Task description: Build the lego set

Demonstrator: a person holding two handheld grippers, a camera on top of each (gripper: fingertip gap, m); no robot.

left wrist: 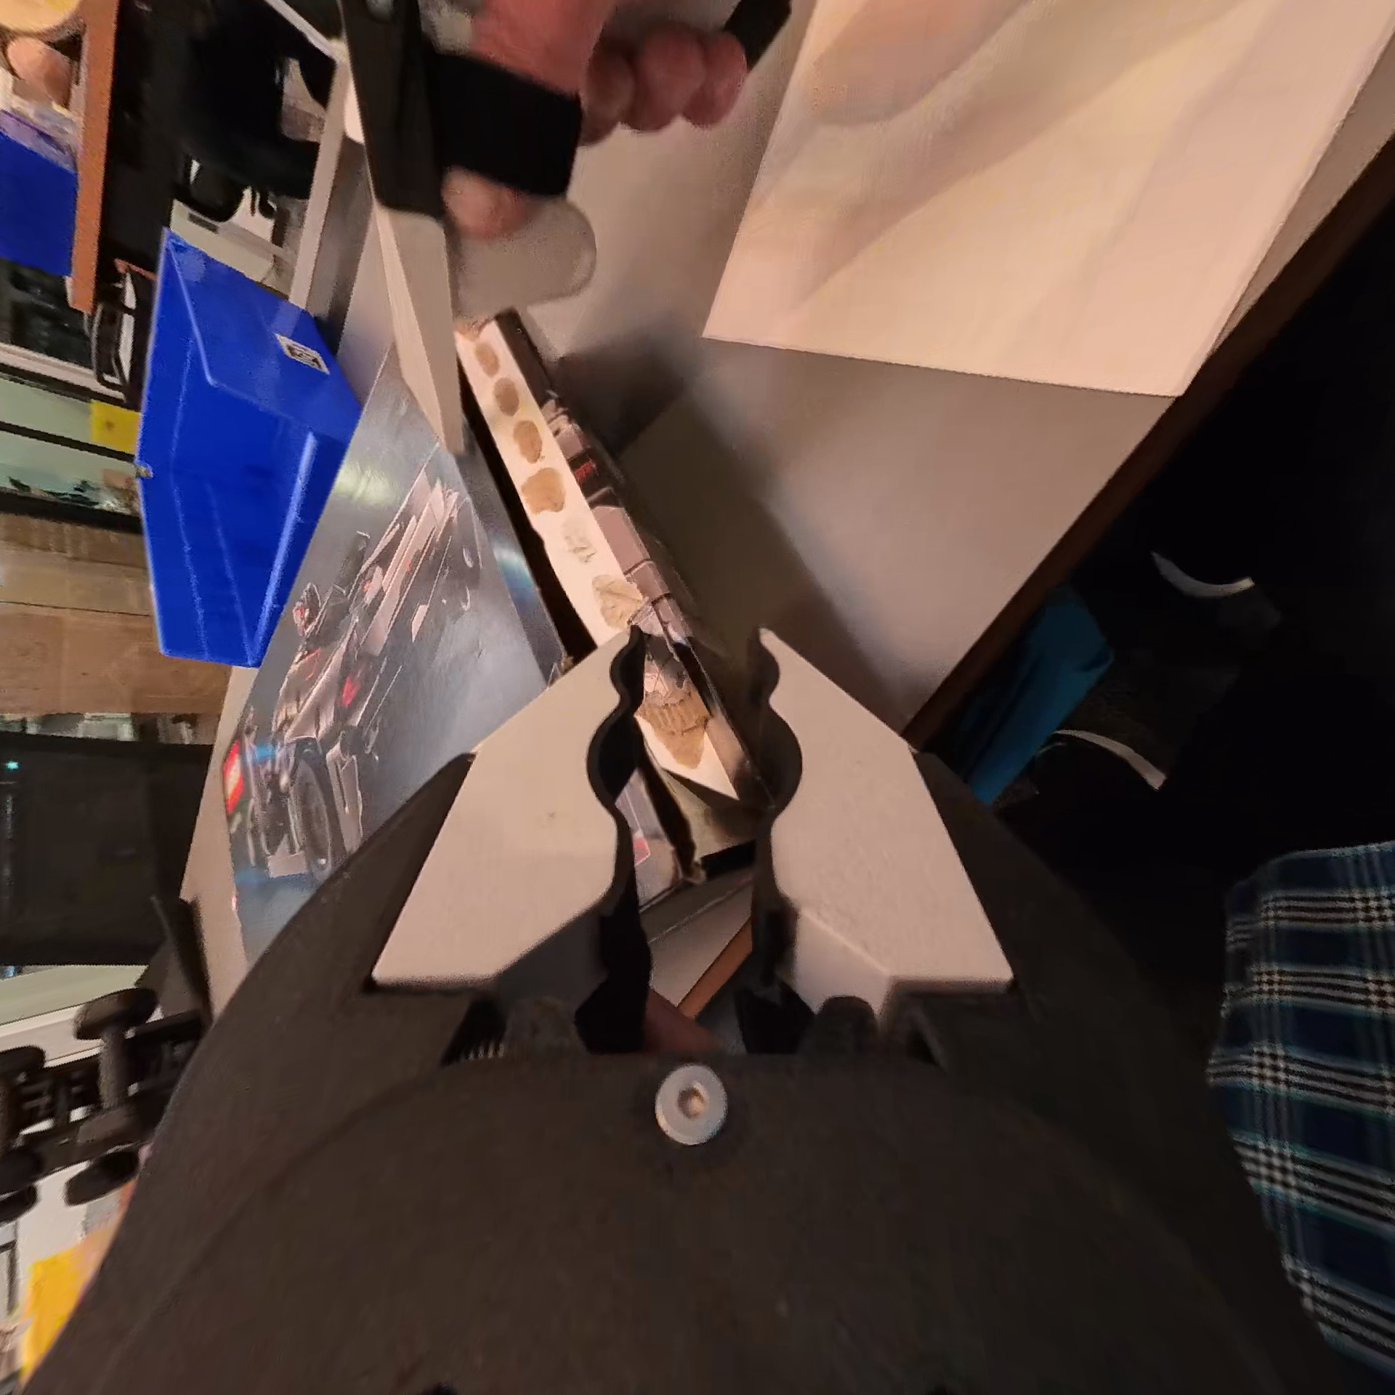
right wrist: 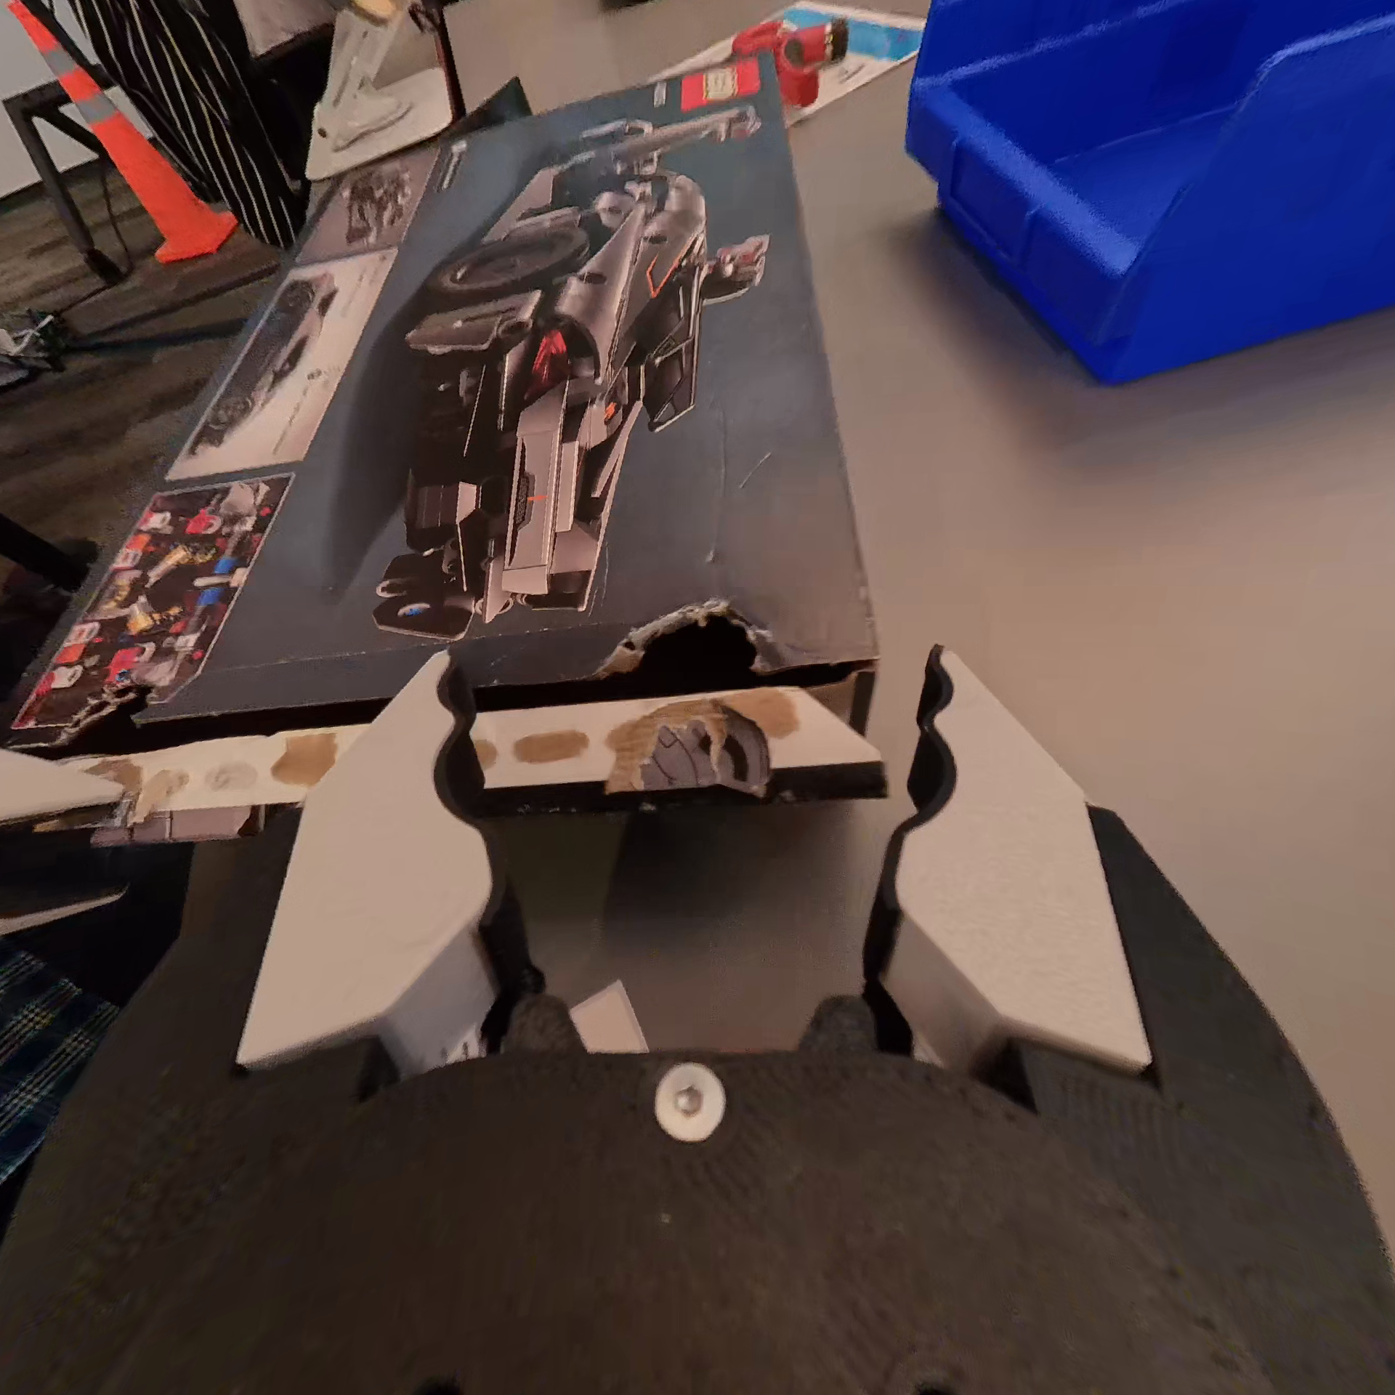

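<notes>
The dark Lego set box (right wrist: 604, 377) lies flat on the grey table (right wrist: 1132, 679), with a car pictured on top. Its near end flap (right wrist: 679, 743) is torn open and hangs outward, white inner face up with glue spots. My right gripper (right wrist: 691, 660) is open wide just in front of the flap, its left finger overlapping the flap's edge. My left gripper (left wrist: 698, 638) is open, with the flap's end (left wrist: 679, 709) between its fingers. The box (left wrist: 392, 642) also shows in the left wrist view. There a hand holds the right gripper, whose white finger (left wrist: 426, 340) is over the box.
A blue plastic bin (right wrist: 1132, 189) stands on the table right of the box and also shows in the left wrist view (left wrist: 241, 468). A red object on a printed sheet (right wrist: 800, 45) lies beyond the box. An orange cone (right wrist: 143, 166) stands on the floor. The table edge (left wrist: 1057, 604) is close.
</notes>
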